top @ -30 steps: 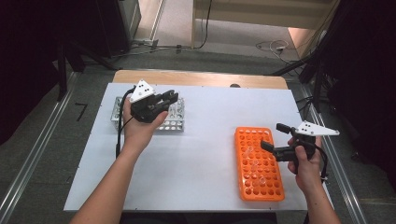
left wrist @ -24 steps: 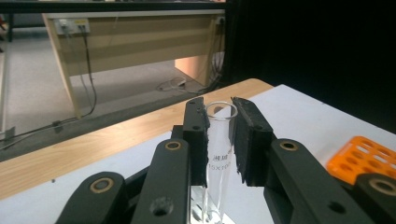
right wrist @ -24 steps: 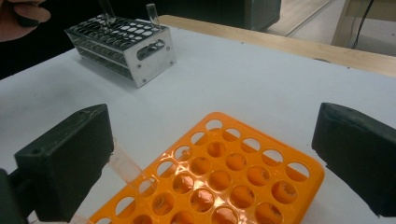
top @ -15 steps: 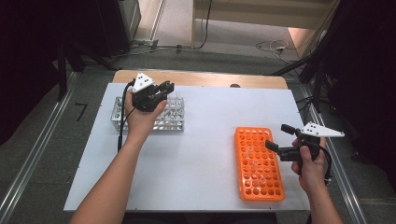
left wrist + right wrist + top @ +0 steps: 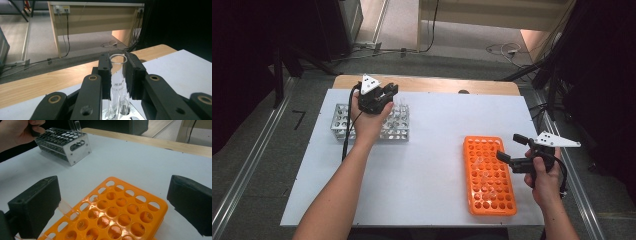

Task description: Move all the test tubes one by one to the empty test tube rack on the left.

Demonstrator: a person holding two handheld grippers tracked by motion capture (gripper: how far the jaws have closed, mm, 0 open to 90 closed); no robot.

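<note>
The left gripper (image 5: 117,75) has its jaws clamped on a glass tube (image 5: 117,86) over the metal rack (image 5: 343,125) near the worktop's far-left corner, while the right gripper (image 5: 112,202) gapes wide above the orange rack (image 5: 130,212).

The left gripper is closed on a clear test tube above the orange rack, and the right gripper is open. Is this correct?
Not quite. The left gripper is closed on the clear test tube above the metal rack, not the orange rack; the high view shows it. The right gripper is open, over the orange rack.
</note>
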